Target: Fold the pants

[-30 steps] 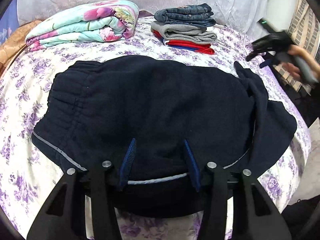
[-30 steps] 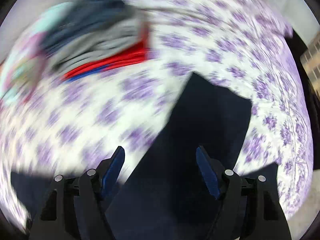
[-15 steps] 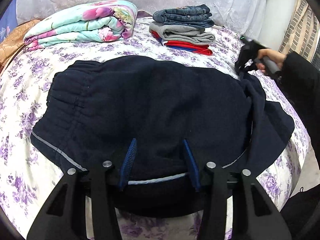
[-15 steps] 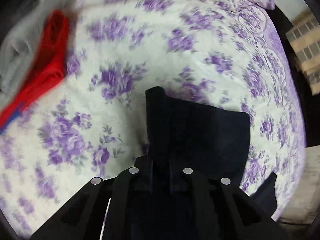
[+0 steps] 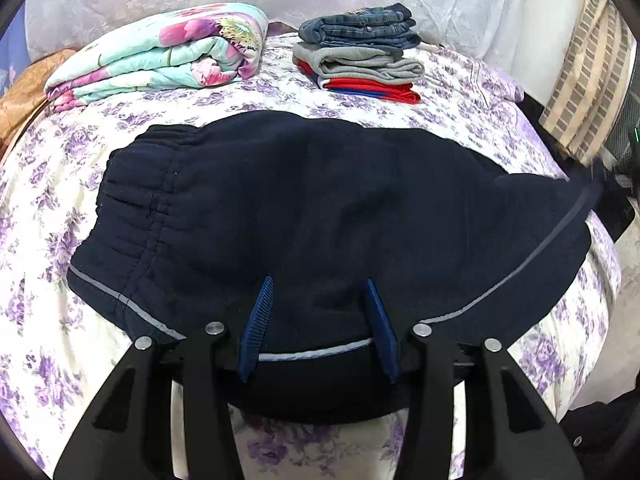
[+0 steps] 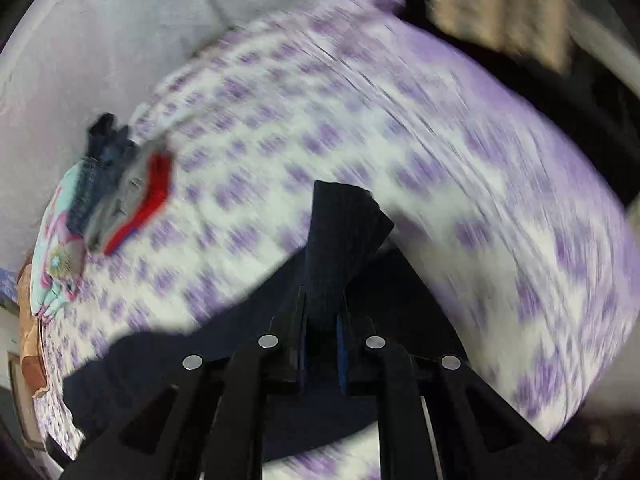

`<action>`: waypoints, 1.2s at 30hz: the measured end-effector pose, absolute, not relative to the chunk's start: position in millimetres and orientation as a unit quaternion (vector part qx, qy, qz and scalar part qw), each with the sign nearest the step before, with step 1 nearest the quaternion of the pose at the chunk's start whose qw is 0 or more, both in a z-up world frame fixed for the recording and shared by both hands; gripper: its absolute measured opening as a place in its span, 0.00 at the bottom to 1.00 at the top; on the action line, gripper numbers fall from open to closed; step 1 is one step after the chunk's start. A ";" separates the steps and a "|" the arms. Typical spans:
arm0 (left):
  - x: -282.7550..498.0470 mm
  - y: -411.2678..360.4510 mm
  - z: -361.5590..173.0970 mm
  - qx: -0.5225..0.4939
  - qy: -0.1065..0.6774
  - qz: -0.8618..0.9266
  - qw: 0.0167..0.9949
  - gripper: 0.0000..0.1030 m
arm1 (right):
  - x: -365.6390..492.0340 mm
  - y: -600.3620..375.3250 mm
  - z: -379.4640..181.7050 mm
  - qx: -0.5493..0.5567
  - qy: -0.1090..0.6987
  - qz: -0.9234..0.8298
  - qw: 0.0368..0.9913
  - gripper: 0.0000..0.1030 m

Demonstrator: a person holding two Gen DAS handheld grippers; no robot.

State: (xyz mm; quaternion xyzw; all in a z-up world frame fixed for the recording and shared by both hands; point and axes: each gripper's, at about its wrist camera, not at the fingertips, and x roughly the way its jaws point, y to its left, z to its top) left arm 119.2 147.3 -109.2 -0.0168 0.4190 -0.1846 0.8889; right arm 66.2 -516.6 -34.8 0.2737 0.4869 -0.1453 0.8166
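Dark navy pants (image 5: 320, 208) with a grey side stripe lie spread across the flowered bed, waistband at the left. My left gripper (image 5: 318, 292) is open, its blue-padded fingers (image 5: 258, 316) resting on the near edge of the pants. My right gripper (image 6: 322, 320) is shut on a leg end of the pants (image 6: 340, 232) and holds it lifted off the bed; that view is motion-blurred. In the left wrist view the pants' right end (image 5: 580, 200) is stretched toward the right edge.
A folded floral quilt (image 5: 160, 56) lies at the back left. A stack of folded clothes (image 5: 360, 52), jeans on grey on red, sits at the back centre; it also shows in the right wrist view (image 6: 120, 196). The bed's right edge (image 5: 600, 280) drops off.
My right gripper closed on the pants' leg end and pulled it up and out to the right, straightening the crumpled leg. My left gripper has stayed put.
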 end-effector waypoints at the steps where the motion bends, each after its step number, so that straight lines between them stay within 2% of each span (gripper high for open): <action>1: 118.3 147.5 -109.0 -0.015 0.421 -0.185 0.888 0.45 | 55.4 -519.8 -47.7 0.284 0.489 -0.147 0.812 0.11; 3: 118.3 148.8 -109.4 -0.015 0.425 -0.188 0.885 0.45 | 33.9 -530.1 -95.4 0.307 0.497 -0.141 0.799 0.11; 5: 118.6 148.4 -110.3 -0.013 0.426 -0.189 0.885 0.45 | 21.8 -530.9 -116.6 0.330 0.469 -0.120 0.810 0.10; 10: 112.4 141.1 -103.1 0.010 0.433 -0.173 0.884 0.45 | 12.9 -530.6 -115.3 0.343 0.453 -0.096 0.817 0.13; 13: 101.5 135.1 -90.1 0.008 0.433 -0.181 0.883 0.45 | 5.0 -523.4 -98.5 0.304 0.462 -0.123 0.824 0.22; 14: 97.4 131.4 -84.8 0.009 0.430 -0.187 0.883 0.45 | -0.2 -515.4 -85.8 0.259 0.460 -0.167 0.833 0.35; 15: 92.7 125.1 -77.2 0.013 0.424 -0.193 0.885 0.45 | -5.8 -512.2 -76.5 0.224 0.451 -0.195 0.842 0.38; 17: 86.8 108.9 -62.9 0.028 0.410 -0.206 0.888 0.45 | -9.8 -498.1 -56.0 0.162 0.431 -0.231 0.857 0.38; 19: 87.0 85.9 -49.8 0.039 0.399 -0.233 0.886 0.46 | -9.4 -486.9 -40.4 0.161 0.413 -0.199 0.874 0.38; 21: 95.9 60.4 -42.2 0.038 0.401 -0.262 0.877 0.53 | 7.6 -458.6 -25.6 0.166 0.408 -0.101 0.892 0.38; 25: 125.7 10.1 -58.1 0.030 0.429 -0.300 0.851 0.53 | 69.1 -378.8 -17.9 0.138 0.441 0.083 0.883 0.38; 26: 133.7 0.6 -69.8 0.035 0.445 -0.304 0.841 0.52 | 93.4 -349.7 -18.0 0.120 0.456 0.131 0.872 0.38; 28: 146.0 -14.3 -106.4 0.051 0.509 -0.298 0.806 0.29 | 134.2 -302.4 -17.5 0.078 0.477 0.188 0.855 0.38; 29: 147.5 -16.9 -122.4 0.059 0.531 -0.290 0.794 0.24 | 153.6 -278.1 -17.0 0.054 0.486 0.210 0.847 0.38; 30: 140.3 -11.1 -121.8 0.054 0.508 -0.292 0.809 0.23 | 171.1 -257.1 -17.5 0.036 0.495 0.232 0.837 0.38; 36: 125.3 6.5 -125.4 0.030 0.505 -0.303 0.807 0.21 | 260.6 -161.5 -33.6 -0.059 0.541 0.304 0.782 0.38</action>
